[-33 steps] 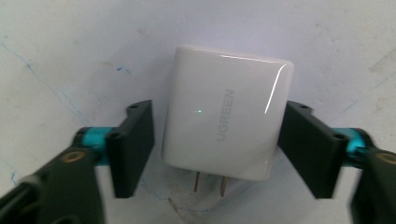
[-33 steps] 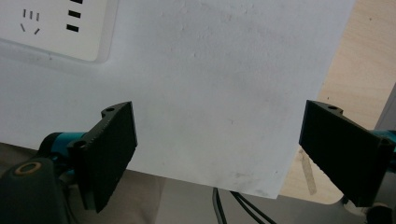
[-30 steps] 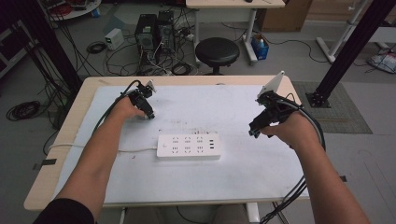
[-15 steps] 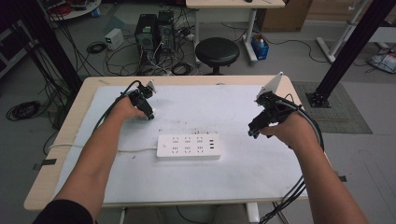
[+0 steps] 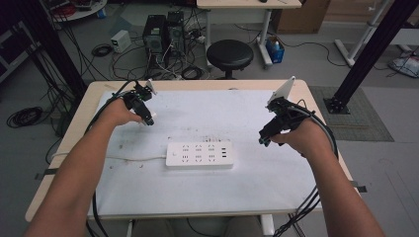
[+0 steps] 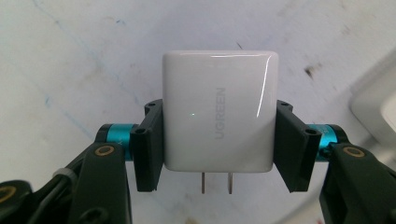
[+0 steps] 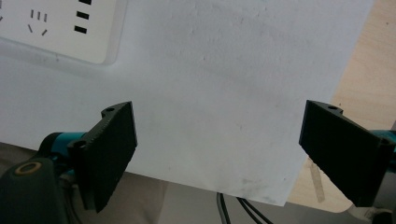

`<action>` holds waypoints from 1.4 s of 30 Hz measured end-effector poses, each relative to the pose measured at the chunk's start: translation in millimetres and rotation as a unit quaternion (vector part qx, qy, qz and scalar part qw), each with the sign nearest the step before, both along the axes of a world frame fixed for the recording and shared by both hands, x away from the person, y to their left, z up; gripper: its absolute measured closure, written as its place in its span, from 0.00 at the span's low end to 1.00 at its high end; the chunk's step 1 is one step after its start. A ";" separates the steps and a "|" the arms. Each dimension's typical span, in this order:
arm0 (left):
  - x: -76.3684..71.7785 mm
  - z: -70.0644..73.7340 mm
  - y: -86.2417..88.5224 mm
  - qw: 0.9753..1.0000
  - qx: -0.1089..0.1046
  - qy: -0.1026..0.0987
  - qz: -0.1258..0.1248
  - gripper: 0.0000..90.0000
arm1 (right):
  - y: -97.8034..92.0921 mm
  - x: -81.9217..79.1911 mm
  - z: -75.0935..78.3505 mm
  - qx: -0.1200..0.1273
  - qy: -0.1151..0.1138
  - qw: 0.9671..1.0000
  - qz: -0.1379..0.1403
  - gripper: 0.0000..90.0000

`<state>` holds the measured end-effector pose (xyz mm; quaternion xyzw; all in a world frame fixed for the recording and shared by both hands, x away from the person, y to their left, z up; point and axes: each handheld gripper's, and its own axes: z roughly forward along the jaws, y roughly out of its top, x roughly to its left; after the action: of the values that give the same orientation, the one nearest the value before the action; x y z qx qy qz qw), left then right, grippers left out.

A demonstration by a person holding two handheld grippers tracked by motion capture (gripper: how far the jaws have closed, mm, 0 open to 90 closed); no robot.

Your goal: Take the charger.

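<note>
A white UGREEN charger [image 6: 218, 111] with two flat prongs at its lower end sits clamped between the jaws of my left gripper [image 6: 218, 140], over the white sheet. In the high view that left gripper [image 5: 146, 117] is held at the table's back left with the small white charger [image 5: 149, 119] at its tips. A white power strip [image 5: 199, 154] with several sockets lies flat in the middle of the sheet; its corner [image 7: 56, 28] appears in the right gripper view. My right gripper [image 7: 219, 144] is open, nothing between its jaws, held above the sheet right of the strip [image 5: 264, 139].
The white sheet [image 5: 212, 111] covers most of the wooden table [image 5: 316, 103]; its right edge [image 7: 327, 107] is close to my right gripper. The strip's cord [image 5: 133, 158] runs off left. A black stool [image 5: 230, 53], computers and cables stand on the floor behind the table.
</note>
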<state>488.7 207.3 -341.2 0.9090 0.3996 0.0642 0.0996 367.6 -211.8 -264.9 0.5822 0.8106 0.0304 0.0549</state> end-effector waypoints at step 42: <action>-145.9 93.6 -8.1 0.997 -0.016 -0.041 -0.058 0.47 | 14.3 -7.2 -5.4 0.008 -0.006 1.000 -0.004 0.12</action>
<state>342.7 199.3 -247.6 0.9256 0.3426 0.0897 0.1337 360.4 -197.6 -270.3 0.5860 0.8074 0.0400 0.0550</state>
